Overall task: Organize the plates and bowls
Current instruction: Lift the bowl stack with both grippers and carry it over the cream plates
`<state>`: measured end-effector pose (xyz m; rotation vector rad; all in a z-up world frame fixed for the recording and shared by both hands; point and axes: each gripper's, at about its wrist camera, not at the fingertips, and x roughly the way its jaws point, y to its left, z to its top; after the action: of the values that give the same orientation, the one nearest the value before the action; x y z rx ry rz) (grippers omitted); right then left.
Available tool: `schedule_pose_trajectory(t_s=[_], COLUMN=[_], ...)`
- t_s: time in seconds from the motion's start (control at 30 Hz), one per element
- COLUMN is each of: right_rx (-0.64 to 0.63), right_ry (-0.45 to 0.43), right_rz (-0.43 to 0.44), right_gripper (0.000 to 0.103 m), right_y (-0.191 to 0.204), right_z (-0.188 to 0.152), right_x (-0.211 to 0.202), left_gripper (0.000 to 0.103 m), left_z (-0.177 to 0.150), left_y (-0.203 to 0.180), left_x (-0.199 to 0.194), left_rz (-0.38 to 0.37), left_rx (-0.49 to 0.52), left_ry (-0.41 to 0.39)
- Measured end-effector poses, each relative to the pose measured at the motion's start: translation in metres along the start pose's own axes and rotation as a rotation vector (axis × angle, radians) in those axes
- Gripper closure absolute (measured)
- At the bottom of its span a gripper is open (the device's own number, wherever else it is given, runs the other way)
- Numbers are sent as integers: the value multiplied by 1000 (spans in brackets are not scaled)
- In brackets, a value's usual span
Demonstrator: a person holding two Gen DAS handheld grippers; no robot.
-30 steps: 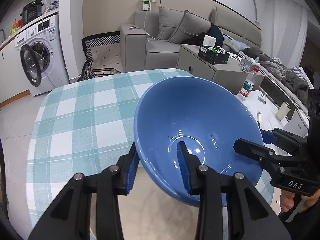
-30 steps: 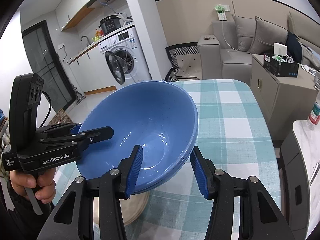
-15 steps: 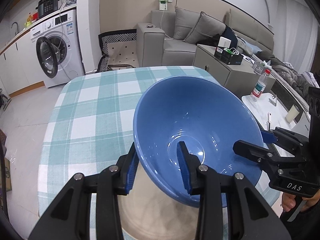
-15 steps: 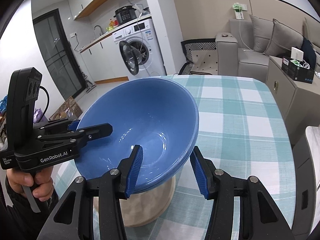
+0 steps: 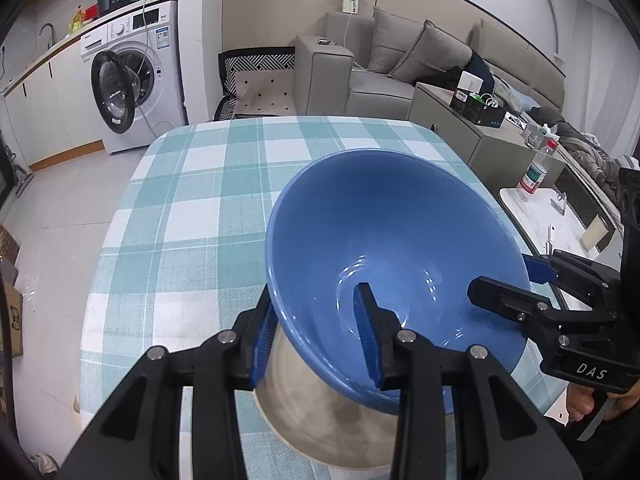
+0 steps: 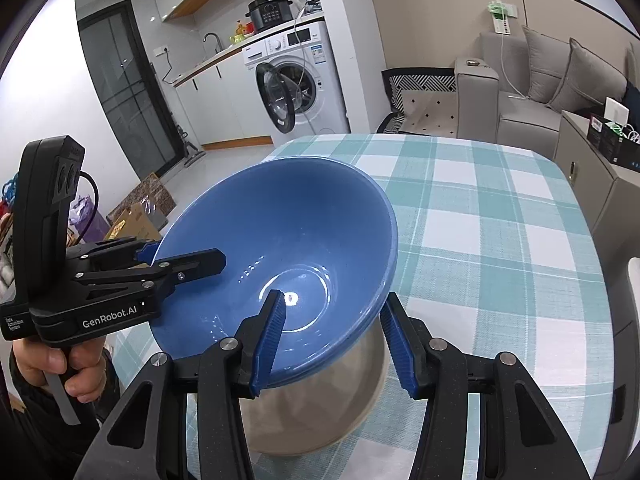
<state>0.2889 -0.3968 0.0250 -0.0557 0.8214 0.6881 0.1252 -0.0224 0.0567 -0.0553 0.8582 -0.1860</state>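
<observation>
— Since one second ago, both grippers carried the blue bowl further over the checked table; more of the tabletop shows now, and a beige dish lies below it.

— How do they hold it?

— Left gripper pinches the near rim, one finger inside, one outside. Right gripper does the same on the opposite rim.

— And the bowl?

— Tilted, above the beige dish; I cannot tell if they touch.
</observation>
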Motion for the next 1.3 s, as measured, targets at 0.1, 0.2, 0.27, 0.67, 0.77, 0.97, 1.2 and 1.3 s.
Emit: schedule_pose_trajectory(t_s=[0.1, 0.2, 0.27, 0.67, 0.77, 0.97, 1.2, 1.3], right_rx=[-4, -5, -7, -11, -5, -3, -6, -6], right_ry=[10, 19, 22, 27, 22, 26, 27, 28], right_rz=[2, 5, 5, 5, 6, 0, -3, -4], right_gripper=[52, 52, 52, 52, 52, 52, 52, 52], right_y=[3, 4, 5, 10, 9, 8, 8, 7], right_z=[-1, -2, -2, -6, -6, -6, -6, -6], right_x=[4, 8, 10, 22, 23, 24, 25, 25], left_gripper=[67, 67, 67, 67, 67, 67, 65, 63], left_z=[-4, -7, -10, -19, -19, -19, -20, -20], left_y=[3, 6, 8, 18, 18, 16, 13, 11], left_x=[2, 5, 6, 12, 13, 12, 12, 12], left_rz=[8, 8, 8, 1, 4, 9, 18, 20], left_rx=[-3, -7, -11, -34, -31, -19, -9, -3], left_ry=[8, 19, 26, 31, 27, 14, 6, -1])
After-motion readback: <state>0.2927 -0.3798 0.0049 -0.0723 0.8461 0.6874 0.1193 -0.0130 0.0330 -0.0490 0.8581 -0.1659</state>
